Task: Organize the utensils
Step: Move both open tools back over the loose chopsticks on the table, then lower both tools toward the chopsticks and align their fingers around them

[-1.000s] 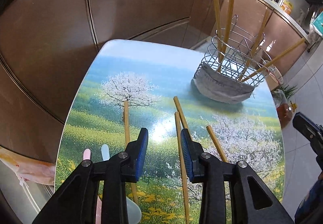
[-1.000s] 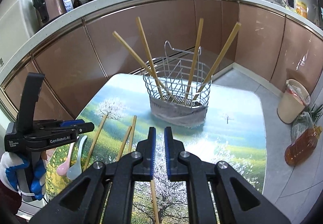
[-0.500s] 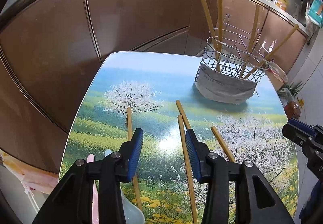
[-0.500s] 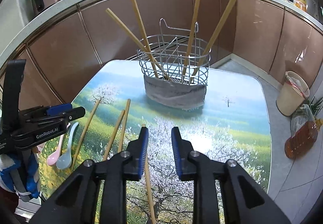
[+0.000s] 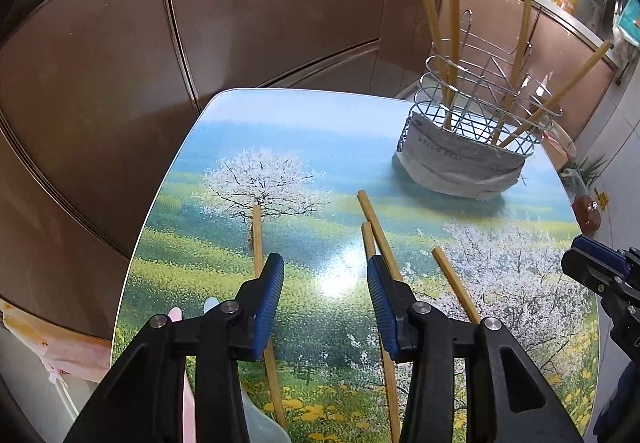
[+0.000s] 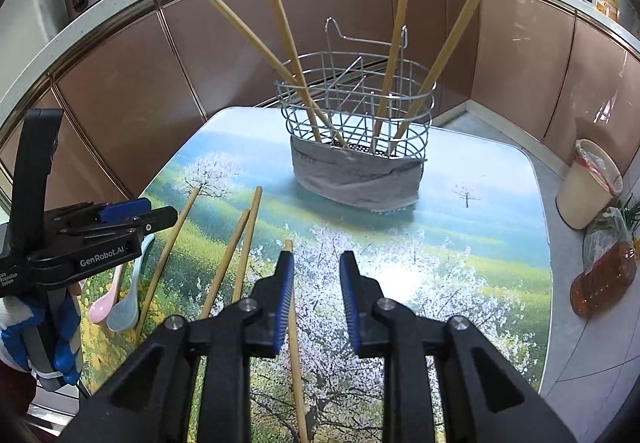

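Chopsticks (image 6: 248,243) lie flat on the picture table (image 6: 500,243) — four more stand in the wire basket (image 6: 356,123). The left gripper (image 5: 325,283) and right gripper (image 6: 316,275) hang over them, jaws wide apart, holding nothing.

left gripper (image 5: 325,285) — jaws spread wide, blue pads facing each other, nothing between them; fingers angled forward and downward. in the right wrist view its body sits at far left, held in a blue-and-white gloved left hand (image 6: 38,339). right gripper (image 6: 316,283) — jaws parted, gap narrower than the left's, nothing clamped; its blue-tipped nose shows at the right edge of the left wrist view.
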{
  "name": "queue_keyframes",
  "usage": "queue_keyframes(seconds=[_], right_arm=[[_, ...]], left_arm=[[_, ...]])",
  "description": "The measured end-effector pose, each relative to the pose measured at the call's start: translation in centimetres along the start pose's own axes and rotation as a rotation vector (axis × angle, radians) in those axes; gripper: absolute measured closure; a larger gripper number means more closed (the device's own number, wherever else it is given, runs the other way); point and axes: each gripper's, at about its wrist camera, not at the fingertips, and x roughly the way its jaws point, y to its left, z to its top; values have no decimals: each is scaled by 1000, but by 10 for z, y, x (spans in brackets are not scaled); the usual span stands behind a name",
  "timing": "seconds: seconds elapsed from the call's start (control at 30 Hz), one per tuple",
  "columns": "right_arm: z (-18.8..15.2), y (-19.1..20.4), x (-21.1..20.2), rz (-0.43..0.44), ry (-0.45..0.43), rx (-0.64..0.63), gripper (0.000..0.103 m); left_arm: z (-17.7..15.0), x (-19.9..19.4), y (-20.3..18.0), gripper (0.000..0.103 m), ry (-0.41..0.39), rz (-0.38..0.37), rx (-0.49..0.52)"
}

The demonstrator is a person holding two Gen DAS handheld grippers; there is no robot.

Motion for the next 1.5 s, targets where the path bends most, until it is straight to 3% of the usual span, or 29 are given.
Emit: queue_keyframes(seconds=[0.37, 0.87, 1.0, 1.33, 1.5], right_arm=[[-3, -5, 8, 18, 19, 1, 80], [-16, -10, 11, 13, 28, 14, 80], [-22, -10, 11, 14, 18, 25, 72], [-32, -12, 16, 15, 13, 51, 72], [-35, -12, 16, 4, 12, 63, 72]], left_arm=[[4, -2, 16, 55, 13, -18, -17], [-11, 9, 3, 51, 39, -20, 5], [-16, 13, 1, 51, 50, -37, -2], [-21, 20, -4, 51, 53, -34, 11], [-19, 21, -2, 51, 37, -75, -5]])
